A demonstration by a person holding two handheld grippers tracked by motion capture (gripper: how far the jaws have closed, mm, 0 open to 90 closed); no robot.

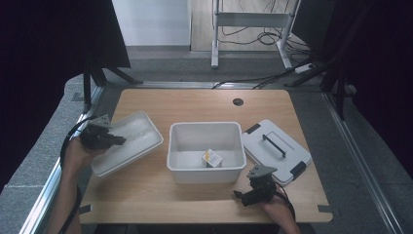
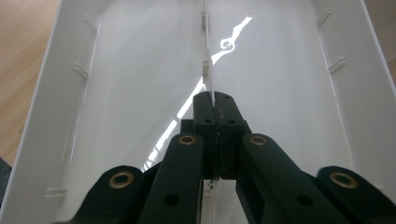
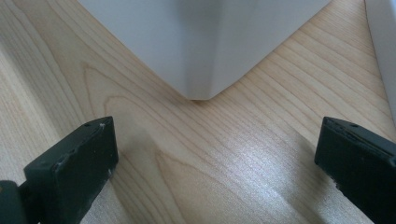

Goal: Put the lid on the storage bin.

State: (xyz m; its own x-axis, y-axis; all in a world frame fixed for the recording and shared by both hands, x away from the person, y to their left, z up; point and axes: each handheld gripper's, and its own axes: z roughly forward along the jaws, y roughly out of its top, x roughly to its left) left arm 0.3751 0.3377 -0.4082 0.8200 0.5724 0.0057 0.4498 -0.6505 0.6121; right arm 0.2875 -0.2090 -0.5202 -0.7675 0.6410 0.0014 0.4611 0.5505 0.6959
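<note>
Over at the table's (image 1: 160,105) left side, the shallow white tray (image 1: 139,129), likely light, stiff and slick, hangs tilted from the left gripper (image 2: 215,108), jaws clenched on its thin clear divider (image 2: 208,56), while the right gripper (image 3: 212,154) rests wide open.

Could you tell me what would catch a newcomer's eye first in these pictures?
Probably the white bin at the middle of the table, with a small yellow-and-white carton inside. To its left, the left gripper is shut on the clear divider of a shallow white tray. The bin's lid lies at right.
</note>
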